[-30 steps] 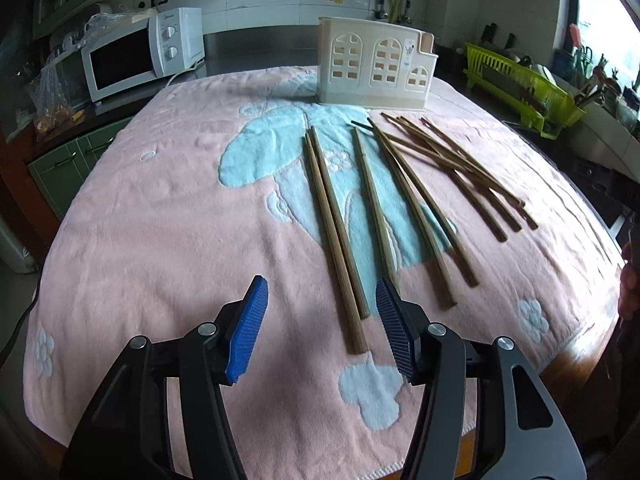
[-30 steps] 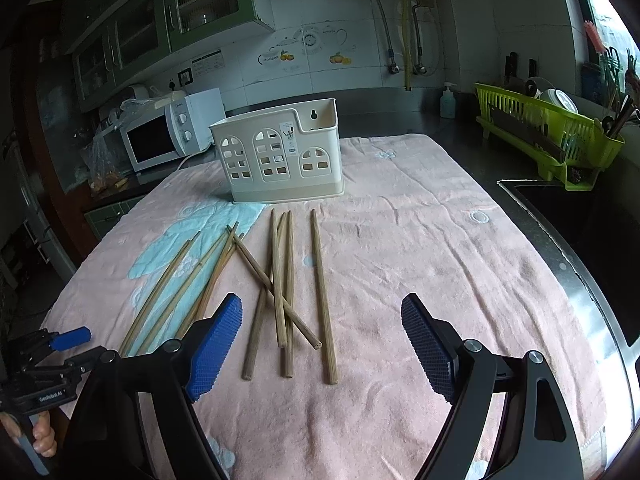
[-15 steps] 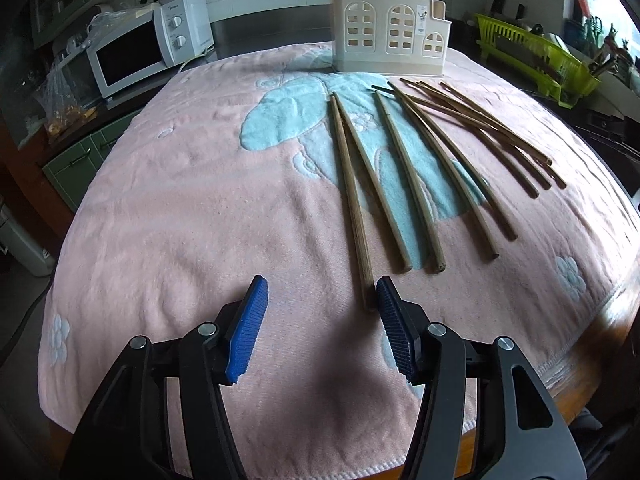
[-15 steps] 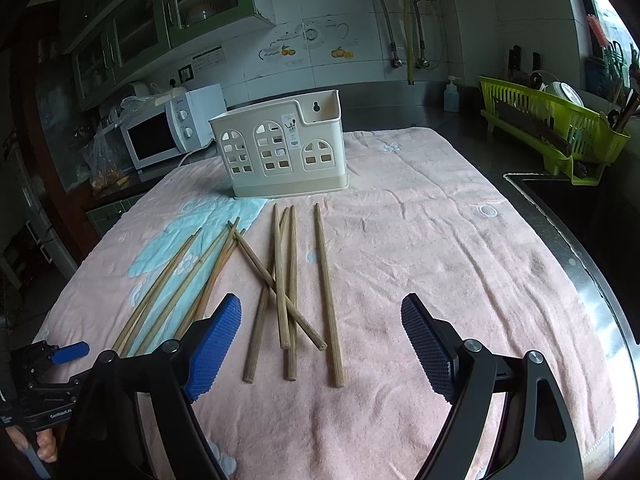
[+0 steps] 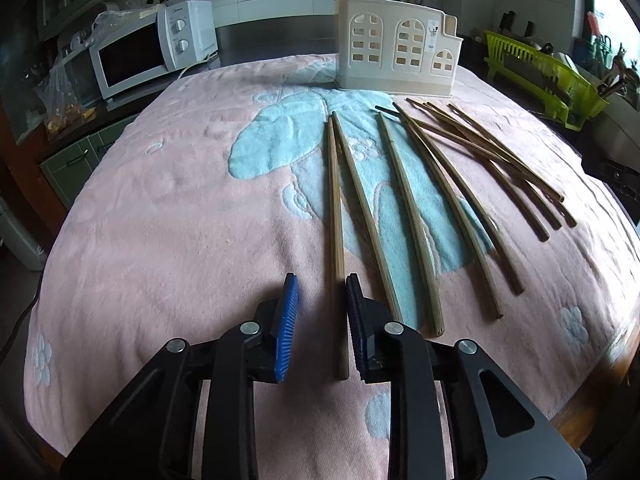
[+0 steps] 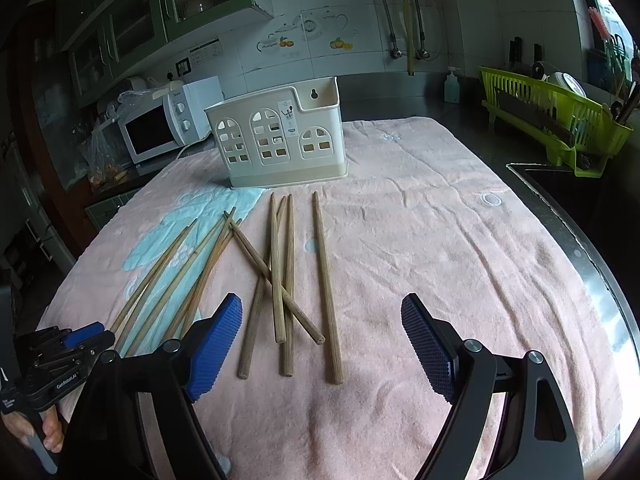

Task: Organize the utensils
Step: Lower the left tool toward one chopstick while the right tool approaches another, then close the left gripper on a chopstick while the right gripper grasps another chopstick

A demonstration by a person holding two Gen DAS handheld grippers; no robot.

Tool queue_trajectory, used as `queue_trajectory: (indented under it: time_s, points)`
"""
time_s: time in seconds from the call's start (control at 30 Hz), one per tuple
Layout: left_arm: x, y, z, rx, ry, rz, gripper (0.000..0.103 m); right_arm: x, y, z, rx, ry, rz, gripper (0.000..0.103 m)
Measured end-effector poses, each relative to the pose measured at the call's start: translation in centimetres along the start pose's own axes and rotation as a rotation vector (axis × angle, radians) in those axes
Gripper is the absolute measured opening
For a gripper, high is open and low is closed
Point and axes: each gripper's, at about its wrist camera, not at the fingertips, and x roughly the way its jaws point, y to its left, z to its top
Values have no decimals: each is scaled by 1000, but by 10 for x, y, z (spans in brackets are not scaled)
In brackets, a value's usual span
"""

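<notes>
Nine chopsticks lie on my pink towel over the tabletop. Left tongs, narrowed but apart, straddle the leftmost chopstick; right tongs gape. Only the right view shows the soap bottle.

I see the chopsticks on the towel, before the holder at its far edge.

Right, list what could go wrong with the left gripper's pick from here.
1. The leftmost chopstick sits off-centre between the left gripper fingers, close to the one on its right, and a gap remains on the other side, so it may roll or skew as they shut.
2. The neighbouring chopstick lies just outside that finger and nearly meets the first at the far tips; lifting might drag it.
3. The grip is near one end, so the stick could droop on the way to the holder.
</notes>
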Motion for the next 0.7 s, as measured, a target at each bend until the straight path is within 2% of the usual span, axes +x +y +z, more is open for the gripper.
queue_trajectory:
  time_s: [0.07,0.13,0.23,0.33,0.53,0.7]
  points:
    - [2,-1,3,-6,8,-12,23,3,-2,0,6,7,4,74]
    - [3,-4,5,5,10,-28,16,9,-2,-1,11,23,13,71]
    - [7,-13,8,52,27,-1,16,13,0,-3,4,34,22,67]
    - [9,-10,12,29,41,-17,13,14,-1,-4,2,41,24,63]
    - [10,-5,14,8,45,-20,9,15,2,-6,-5,52,49,45]
    - [11,-5,15,14,46,-23,9,25,20,-5,-74,71,78,33]
